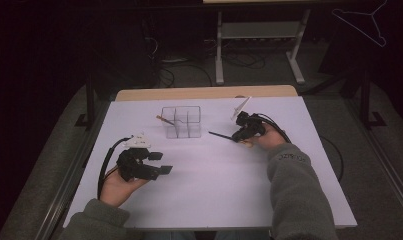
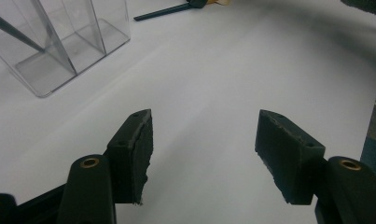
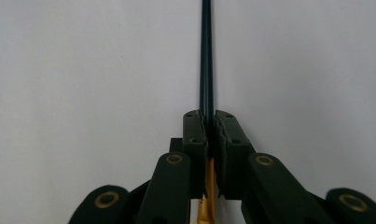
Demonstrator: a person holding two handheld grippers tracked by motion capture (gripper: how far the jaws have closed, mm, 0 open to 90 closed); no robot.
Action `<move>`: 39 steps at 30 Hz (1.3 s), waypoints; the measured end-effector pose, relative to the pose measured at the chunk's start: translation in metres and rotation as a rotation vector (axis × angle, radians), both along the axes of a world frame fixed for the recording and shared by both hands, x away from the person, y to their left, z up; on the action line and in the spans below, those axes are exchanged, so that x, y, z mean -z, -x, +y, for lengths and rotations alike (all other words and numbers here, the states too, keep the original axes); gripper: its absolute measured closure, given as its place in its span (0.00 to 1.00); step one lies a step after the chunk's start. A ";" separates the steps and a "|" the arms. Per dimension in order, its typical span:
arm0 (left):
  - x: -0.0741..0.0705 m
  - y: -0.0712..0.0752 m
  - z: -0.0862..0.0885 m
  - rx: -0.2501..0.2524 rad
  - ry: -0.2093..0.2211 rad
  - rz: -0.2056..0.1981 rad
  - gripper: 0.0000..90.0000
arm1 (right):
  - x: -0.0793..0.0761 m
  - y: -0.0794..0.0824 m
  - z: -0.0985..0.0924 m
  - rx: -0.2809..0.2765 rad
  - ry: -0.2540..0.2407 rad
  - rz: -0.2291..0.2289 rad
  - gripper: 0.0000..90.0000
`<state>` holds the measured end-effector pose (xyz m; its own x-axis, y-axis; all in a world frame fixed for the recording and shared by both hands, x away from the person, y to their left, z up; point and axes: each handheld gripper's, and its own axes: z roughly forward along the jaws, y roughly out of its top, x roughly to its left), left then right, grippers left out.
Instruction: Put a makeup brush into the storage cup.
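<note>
while the left claw [image 2: 204,140] gapes, the right claw [image 3: 209,123] pinches a dark rod [image 3: 206,56].

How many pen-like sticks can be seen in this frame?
2. One dark stick is clamped in the right gripper, its tip pointing left over the table. Another stick leans in the clear divided organizer, its end poking out left.

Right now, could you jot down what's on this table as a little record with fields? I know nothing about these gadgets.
Surface: white table
Container: clear divided box, upright near the middle, a thin stick leaning in it
Left gripper: open, holding nothing, over bare table
Right gripper: shut on a dark thin rod with a yellowish end
Rod direction: points toward the box
</note>
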<state>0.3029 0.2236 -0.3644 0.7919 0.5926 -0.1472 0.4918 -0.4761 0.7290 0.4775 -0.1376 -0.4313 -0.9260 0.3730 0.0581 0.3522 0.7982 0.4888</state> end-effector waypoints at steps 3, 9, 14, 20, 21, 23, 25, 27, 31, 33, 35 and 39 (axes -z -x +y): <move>-0.001 0.000 0.001 -0.003 0.006 0.001 0.41 | -0.002 0.004 -0.003 -0.021 0.002 0.010 0.92; -0.002 0.001 -0.001 0.006 0.003 -0.008 0.41 | -0.013 0.014 -0.005 -0.046 -0.009 -0.003 0.92; -0.003 0.002 -0.004 0.021 -0.002 -0.012 0.41 | -0.016 0.024 -0.006 -0.066 -0.024 -0.004 0.92; -0.005 0.003 -0.007 0.035 -0.008 -0.018 0.41 | -0.021 0.036 -0.009 -0.091 -0.060 0.003 0.92; -0.006 0.003 -0.009 0.036 -0.008 -0.016 0.41 | -0.023 0.039 -0.010 -0.097 -0.069 -0.002 0.92; -0.007 0.002 -0.010 0.048 -0.018 -0.024 0.41 | -0.027 0.045 -0.012 -0.106 -0.070 -0.005 0.92; -0.008 0.002 -0.011 0.052 -0.022 -0.027 0.41 | -0.029 0.048 -0.012 -0.113 -0.074 -0.004 0.92; -0.010 0.003 -0.014 0.057 -0.024 -0.030 0.41 | -0.034 0.054 -0.013 -0.122 -0.076 -0.016 0.92; -0.014 0.005 -0.021 0.071 -0.028 -0.038 0.40 | -0.046 0.071 -0.012 -0.148 -0.097 -0.037 0.92; -0.015 0.004 -0.022 0.078 -0.032 -0.045 0.39 | -0.050 0.078 -0.012 -0.159 -0.106 -0.047 0.92; -0.018 0.004 -0.025 0.091 -0.039 -0.051 0.39 | -0.053 0.085 -0.011 -0.171 -0.108 -0.050 0.92; -0.024 0.006 -0.032 0.114 -0.058 -0.058 0.39 | -0.060 0.098 -0.008 -0.194 -0.118 -0.064 0.92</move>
<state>0.2968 0.1916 -0.3400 0.8606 0.5049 -0.0671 0.3901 -0.5688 0.7240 0.3792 -0.1454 -0.3716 -0.9830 0.1814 0.0294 0.1626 0.7842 0.5988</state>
